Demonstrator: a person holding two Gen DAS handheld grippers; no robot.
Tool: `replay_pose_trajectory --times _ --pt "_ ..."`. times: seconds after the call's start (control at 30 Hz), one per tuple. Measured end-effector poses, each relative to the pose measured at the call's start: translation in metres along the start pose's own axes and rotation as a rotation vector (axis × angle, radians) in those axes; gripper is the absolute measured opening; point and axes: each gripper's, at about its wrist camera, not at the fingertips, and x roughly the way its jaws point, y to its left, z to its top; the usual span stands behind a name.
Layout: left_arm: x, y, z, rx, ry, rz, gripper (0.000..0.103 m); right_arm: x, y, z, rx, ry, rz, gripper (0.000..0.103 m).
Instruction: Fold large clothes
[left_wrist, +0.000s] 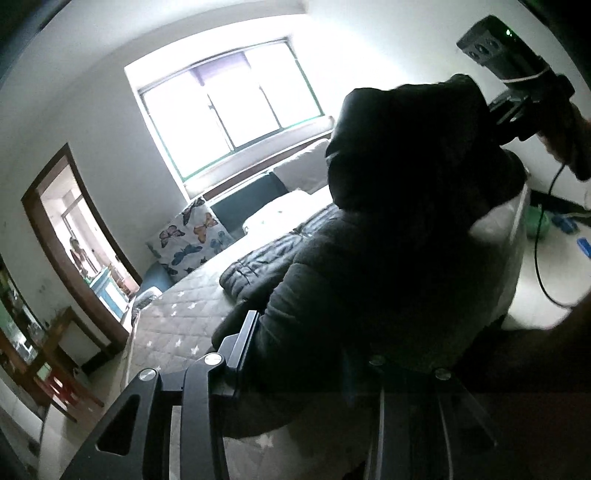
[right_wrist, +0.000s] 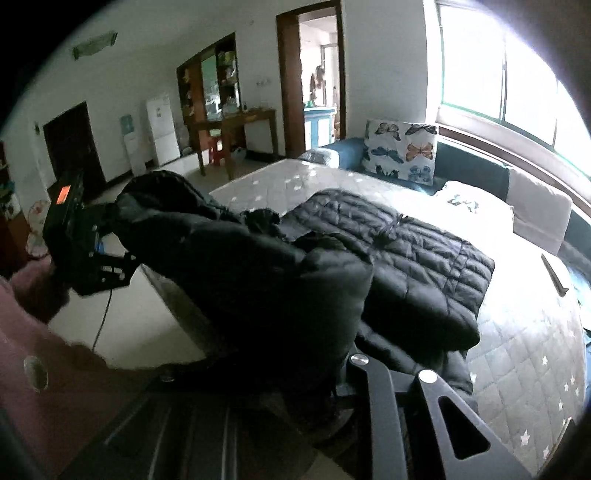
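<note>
Over a quilted mattress (left_wrist: 184, 314), left wrist view: left gripper (left_wrist: 306, 354) clamped on black puffer jacket (left_wrist: 388, 221), lifted edge filling centre. Right wrist view: right gripper (right_wrist: 295, 373) pinches the jacket's near edge; rest lies on the bed by a butterfly pillow (right_wrist: 400, 151).

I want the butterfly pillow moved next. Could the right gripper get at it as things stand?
Probably not: the right gripper is shut on the black puffer jacket, and the butterfly pillow sits across the mattress beyond it.
</note>
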Motion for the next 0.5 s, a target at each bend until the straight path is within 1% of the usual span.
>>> replay_pose_trajectory --times 0.1,0.2,0.3,0.33,0.37,0.4,0.43,0.5 --pt "0.015 0.018 0.013 -0.032 -0.001 0.004 0.04 0.01 -0.017 0.017 0.015 -0.021 0.006 0.024" --pt "0.037 0.035 0.031 -0.06 0.008 0.005 0.04 0.024 -0.039 0.045 0.021 -0.036 0.012 0.024" --pt "0.06 0.058 0.056 -0.081 0.004 0.012 0.04 0.037 -0.055 0.065 0.023 -0.055 0.007 0.024" --pt "0.069 0.065 0.063 -0.088 0.005 0.011 0.04 0.046 -0.068 0.079 0.035 -0.06 0.005 0.024" --pt "0.073 0.068 0.075 -0.094 0.005 0.015 0.04 0.051 -0.075 0.086 0.04 -0.064 0.002 0.024" --pt "0.088 0.076 0.086 -0.098 0.007 0.016 0.04 0.054 -0.079 0.089 0.045 -0.067 -0.002 0.024" --pt "0.097 0.082 0.093 -0.099 0.009 0.02 0.04 0.065 -0.092 0.101 0.061 -0.066 -0.005 0.024" --pt "0.126 0.095 0.111 -0.1 0.019 0.033 0.04 0.075 -0.104 0.106 0.065 -0.069 -0.022 0.024"
